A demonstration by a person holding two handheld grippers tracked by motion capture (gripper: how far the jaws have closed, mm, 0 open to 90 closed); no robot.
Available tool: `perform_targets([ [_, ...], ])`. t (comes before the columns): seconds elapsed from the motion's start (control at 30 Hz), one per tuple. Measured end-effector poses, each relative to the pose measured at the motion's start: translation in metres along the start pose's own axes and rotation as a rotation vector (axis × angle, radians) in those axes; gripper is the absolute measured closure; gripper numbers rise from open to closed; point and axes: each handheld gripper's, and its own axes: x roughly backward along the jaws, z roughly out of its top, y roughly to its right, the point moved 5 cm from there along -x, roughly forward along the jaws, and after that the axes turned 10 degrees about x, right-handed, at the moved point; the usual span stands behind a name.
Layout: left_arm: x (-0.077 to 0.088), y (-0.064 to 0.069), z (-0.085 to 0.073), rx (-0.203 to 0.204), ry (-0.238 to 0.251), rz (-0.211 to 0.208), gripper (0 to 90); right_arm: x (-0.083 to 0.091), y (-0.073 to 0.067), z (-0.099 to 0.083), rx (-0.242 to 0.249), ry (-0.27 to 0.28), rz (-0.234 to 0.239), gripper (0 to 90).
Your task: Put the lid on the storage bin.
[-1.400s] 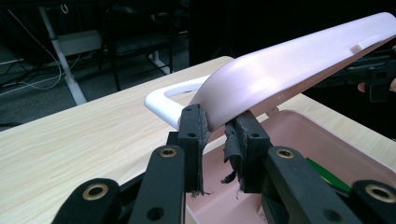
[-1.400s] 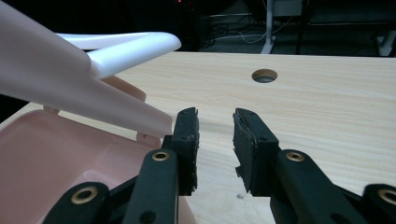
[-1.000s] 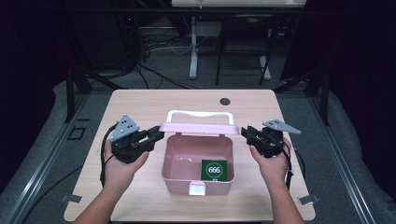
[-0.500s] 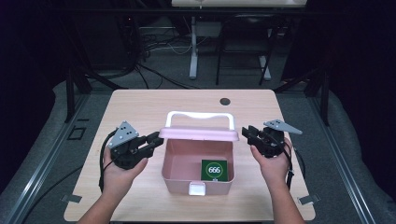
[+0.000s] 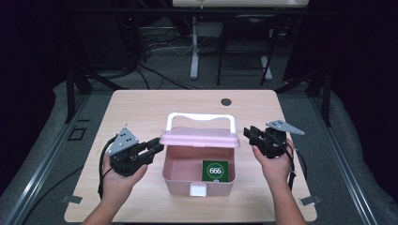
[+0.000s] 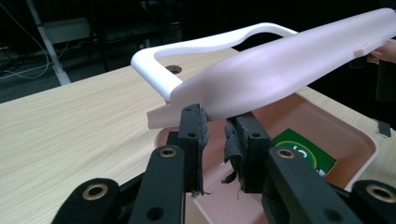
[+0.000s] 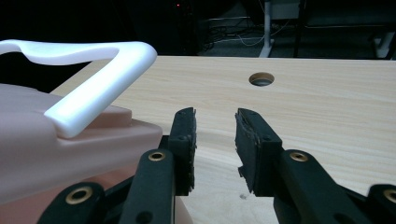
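Since a second ago, the pink lid (image 5: 199,137) has come up off the box and now hangs tilted above its far half, and your left hand has slid down and leftward in the high view; your right hand sits where it was.

At the lower left of the high view, your left claw (image 5: 157,146) points right at the lid's left end. In the left gripper view the left claw (image 6: 215,135) has its jaws nearly together, and the lid's left rim (image 6: 161,119) sits right at their tips; whether the pads actually pinch that rim you cannot tell from here, as the lid's bulge hides the contact. The white handle (image 6: 154,60) stands up behind the lid, toward the upper left of that view.

In the middle, the open pink box (image 5: 197,180) rests on the counter (image 5: 141,108), with a green card (image 5: 215,170) lying flat in its right half and a white latch (image 5: 197,190) on the near wall.

At the right, your right claw (image 5: 247,135) sits just off the lid's right end. In the right gripper view the right claw (image 7: 215,130) stands partly open with nothing between its pads; the lid and handle lie to its left, apart from the left jaw.
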Motion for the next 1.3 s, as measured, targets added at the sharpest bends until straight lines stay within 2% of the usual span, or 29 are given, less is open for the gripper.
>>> perform_targets([
  [0.5, 0.007, 0.004, -0.016, 0.004, -0.013, -0.015, 75.5, 0.000, 0.001, 0.000, -0.001, 0.001, -0.003, 67.8],
  [0.57, 0.007, 0.004, -0.018, 0.006, -0.012, -0.015, 75.3, -0.001, 0.001, 0.000, -0.006, 0.017, -0.005, 67.8],
  [0.87, 0.009, 0.005, -0.030, 0.009, -0.033, -0.020, 75.3, 0.000, 0.002, -0.001, -0.004, -0.003, -0.004, 67.6],
  [1.3, 0.010, 0.005, -0.048, 0.008, -0.051, -0.021, 75.3, -0.002, 0.002, -0.002, -0.006, 0.006, -0.007, 67.6],
])
